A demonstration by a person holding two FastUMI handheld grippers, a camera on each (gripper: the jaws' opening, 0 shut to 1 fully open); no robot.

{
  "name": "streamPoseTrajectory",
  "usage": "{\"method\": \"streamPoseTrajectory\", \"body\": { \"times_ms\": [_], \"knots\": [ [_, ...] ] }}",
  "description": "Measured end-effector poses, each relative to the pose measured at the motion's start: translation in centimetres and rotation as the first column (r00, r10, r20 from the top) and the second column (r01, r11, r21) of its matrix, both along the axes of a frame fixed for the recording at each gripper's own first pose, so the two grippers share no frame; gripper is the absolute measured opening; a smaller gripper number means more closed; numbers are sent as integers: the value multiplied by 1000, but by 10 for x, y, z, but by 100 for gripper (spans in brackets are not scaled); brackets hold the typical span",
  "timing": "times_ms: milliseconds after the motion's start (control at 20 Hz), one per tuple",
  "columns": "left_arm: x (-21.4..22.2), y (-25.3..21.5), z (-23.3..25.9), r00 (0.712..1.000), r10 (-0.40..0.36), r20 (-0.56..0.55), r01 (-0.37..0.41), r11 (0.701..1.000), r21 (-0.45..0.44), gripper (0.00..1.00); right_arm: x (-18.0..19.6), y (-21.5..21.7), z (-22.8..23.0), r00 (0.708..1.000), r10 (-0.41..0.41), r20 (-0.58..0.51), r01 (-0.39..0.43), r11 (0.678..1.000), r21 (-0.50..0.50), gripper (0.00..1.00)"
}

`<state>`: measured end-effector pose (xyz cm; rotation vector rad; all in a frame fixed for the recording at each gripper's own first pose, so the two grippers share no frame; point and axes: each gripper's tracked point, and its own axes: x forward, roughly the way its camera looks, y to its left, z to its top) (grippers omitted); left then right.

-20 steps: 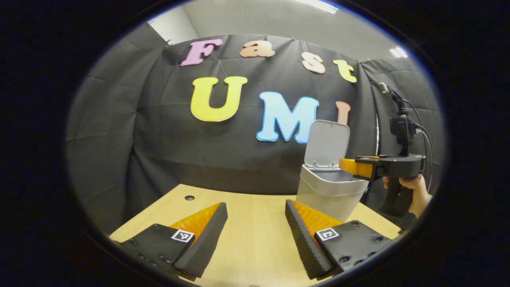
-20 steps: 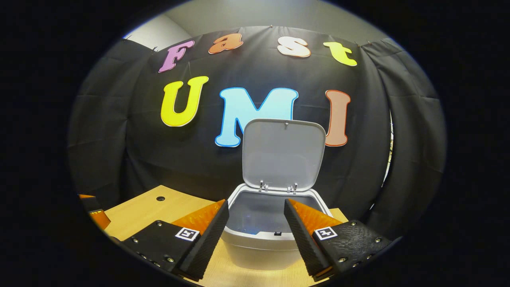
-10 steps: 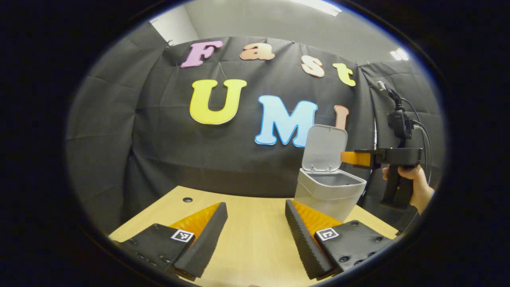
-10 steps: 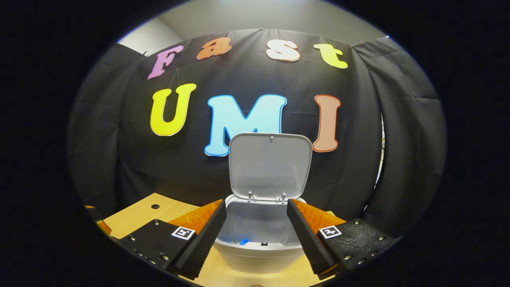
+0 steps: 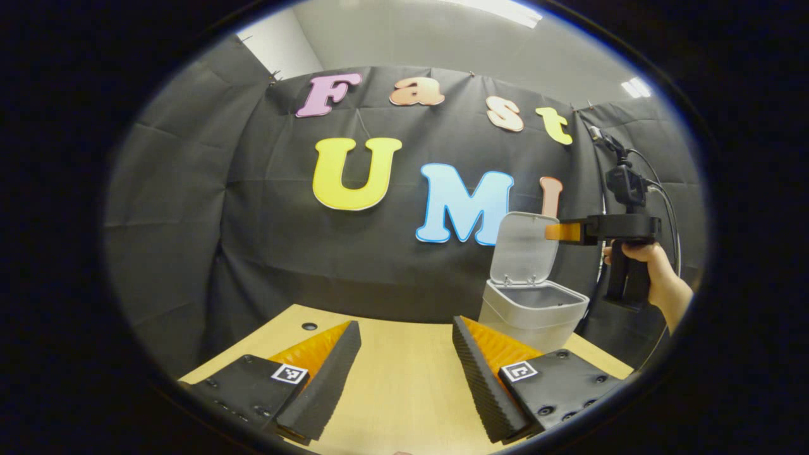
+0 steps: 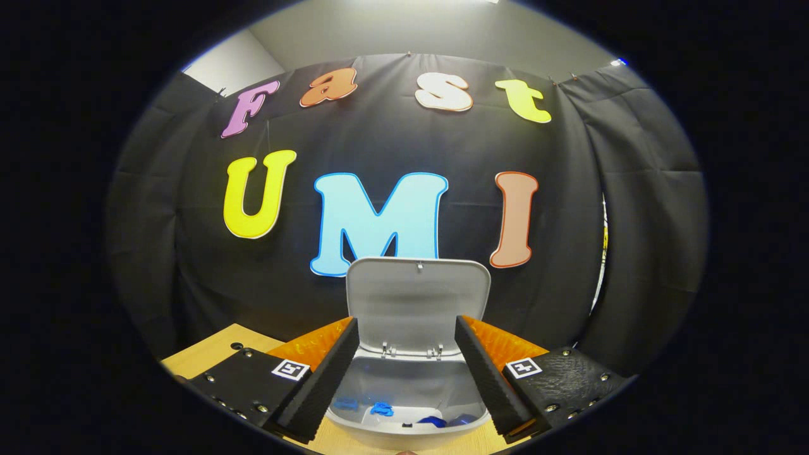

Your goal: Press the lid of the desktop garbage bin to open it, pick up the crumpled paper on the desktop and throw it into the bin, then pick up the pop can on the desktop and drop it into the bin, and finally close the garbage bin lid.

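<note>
Standing open-lidded, grey desktop garbage bin (image 6: 404, 404) on wooden desk (image 5: 392, 373); right gripper (image 6: 404, 373) above it, left gripper (image 5: 404, 379) beside, both spread empty; no legible labels.

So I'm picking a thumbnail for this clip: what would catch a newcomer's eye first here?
Probably the grey bin on the wooden table, its lid standing upright and open, dead centre in the right gripper view. Something blue lies at its bottom. In the left gripper view, the right gripper, held by a hand, hovers level with the lid's top, while the left gripper hangs open over bare table.
</note>
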<state>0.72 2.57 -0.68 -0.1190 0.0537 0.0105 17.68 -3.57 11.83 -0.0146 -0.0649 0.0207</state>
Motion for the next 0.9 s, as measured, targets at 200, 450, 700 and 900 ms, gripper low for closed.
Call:
{"method": "streamPoseTrajectory", "body": {
  "times_ms": [200,450,700,900],
  "knots": [
    [0,6,4,1000,23,11,-23,1000,-2,95,15,5,19,999,-10,35,11,1000,-25,94],
    [0,15,3,999,43,5,-43,999,6,95,30,2,35,998,-36,54,37,999,-15,97],
    [6,21,4,999,32,-8,-32,999,0,95,47,-8,62,991,-87,98,89,996,-19,97],
    [13,23,4,1000,17,-4,-17,1000,-4,95,66,-18,67,989,-122,90,124,992,-21,97]
  ]
}}
